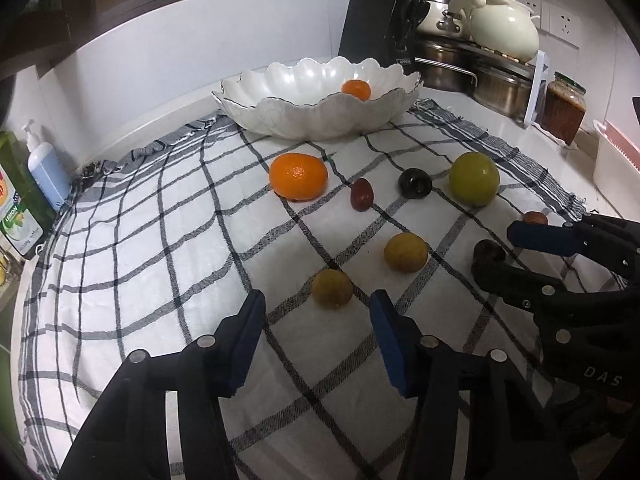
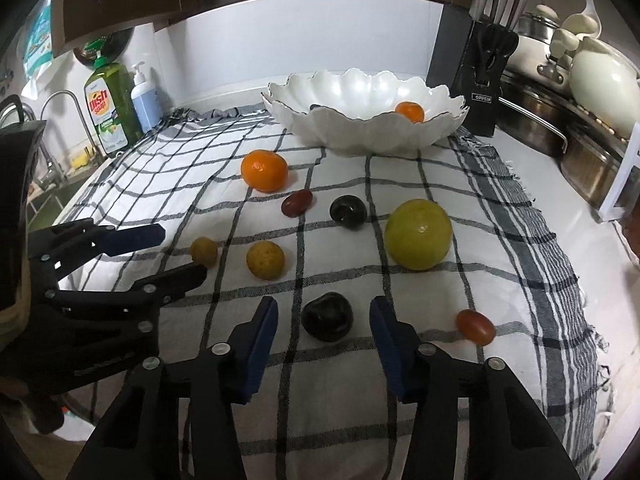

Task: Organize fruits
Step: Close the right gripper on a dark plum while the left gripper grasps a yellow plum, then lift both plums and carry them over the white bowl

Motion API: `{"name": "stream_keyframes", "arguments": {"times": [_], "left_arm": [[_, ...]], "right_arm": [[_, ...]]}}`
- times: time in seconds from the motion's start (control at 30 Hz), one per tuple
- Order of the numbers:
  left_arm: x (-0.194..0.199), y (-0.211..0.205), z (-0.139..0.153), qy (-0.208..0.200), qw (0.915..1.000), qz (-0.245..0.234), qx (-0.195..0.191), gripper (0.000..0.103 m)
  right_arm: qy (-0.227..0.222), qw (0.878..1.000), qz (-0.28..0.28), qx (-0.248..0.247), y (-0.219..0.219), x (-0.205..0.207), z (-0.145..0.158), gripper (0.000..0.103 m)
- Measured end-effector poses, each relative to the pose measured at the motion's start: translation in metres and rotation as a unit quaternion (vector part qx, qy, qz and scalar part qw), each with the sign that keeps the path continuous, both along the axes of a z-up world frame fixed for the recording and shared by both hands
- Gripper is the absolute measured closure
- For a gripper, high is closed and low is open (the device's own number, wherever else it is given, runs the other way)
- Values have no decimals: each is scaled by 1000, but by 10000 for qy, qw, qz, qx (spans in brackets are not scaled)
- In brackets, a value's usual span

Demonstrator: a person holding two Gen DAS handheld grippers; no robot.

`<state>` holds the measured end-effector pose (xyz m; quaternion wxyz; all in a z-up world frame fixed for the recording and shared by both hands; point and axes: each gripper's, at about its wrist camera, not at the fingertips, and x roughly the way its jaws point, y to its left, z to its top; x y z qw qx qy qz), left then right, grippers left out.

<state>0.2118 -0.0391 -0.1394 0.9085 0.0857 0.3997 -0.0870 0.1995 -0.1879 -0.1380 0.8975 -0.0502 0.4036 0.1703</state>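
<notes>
Since the dark plum [image 2: 327, 317] sits on the checked cloth [image 2: 500, 264] dead ahead between the wide-open right gripper [image 2: 323, 322] fingers, that hand's nearer than the open, empty left gripper [image 1: 318, 312], I'd say.

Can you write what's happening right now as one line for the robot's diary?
left gripper: open, near small yellow fruit | right gripper: open, around dark plum | bowl: one orange inside
</notes>
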Motion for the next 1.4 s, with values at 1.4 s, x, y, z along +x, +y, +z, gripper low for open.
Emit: {"name": "stream_keyframes", "arguments": {"times": [1.4], "left_arm": [[2,-7,41,-265,9981,-47,-548,79]], "right_arm": [[-343,9988,-109,347,-10,3,34,72]]}}
